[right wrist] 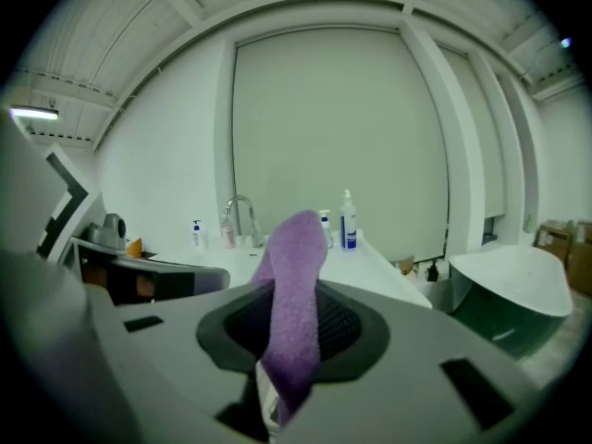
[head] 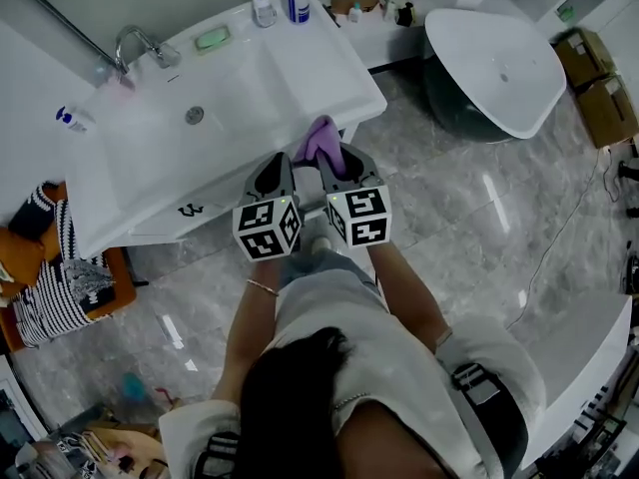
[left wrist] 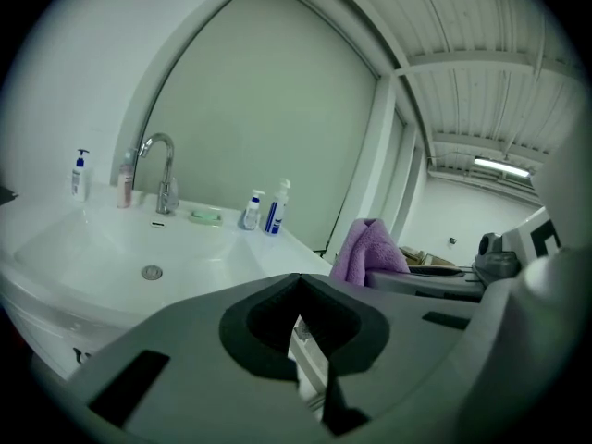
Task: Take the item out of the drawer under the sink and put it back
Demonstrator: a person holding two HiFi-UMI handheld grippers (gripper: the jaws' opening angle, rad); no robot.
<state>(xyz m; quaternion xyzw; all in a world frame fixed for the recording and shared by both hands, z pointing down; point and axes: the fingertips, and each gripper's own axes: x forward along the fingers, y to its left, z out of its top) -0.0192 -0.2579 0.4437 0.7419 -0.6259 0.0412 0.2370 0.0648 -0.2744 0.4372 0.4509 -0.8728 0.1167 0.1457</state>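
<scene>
A purple towel (head: 321, 138) sticks up from my right gripper (head: 335, 160), which is shut on it just off the front edge of the white sink (head: 300, 88). In the right gripper view the towel (right wrist: 296, 257) stands upright between the jaws of that gripper (right wrist: 292, 294) and hides their tips. My left gripper (head: 275, 171) is close beside it on the left, shut with nothing in it. The left gripper view has the towel (left wrist: 368, 248) at right, past its own closed jaws (left wrist: 298, 282). Below the basin edge shows a white drawer front (head: 190, 218); its inside is hidden.
On the sink stand a chrome faucet (head: 140, 46), pump bottles (head: 282, 0) and a green soap dish (head: 212, 38). A white bathtub (head: 494, 68) lies to the right, with cardboard boxes (head: 596, 86) beyond it. Striped cloth on an orange seat (head: 60, 277) sits at left. The floor is grey marble.
</scene>
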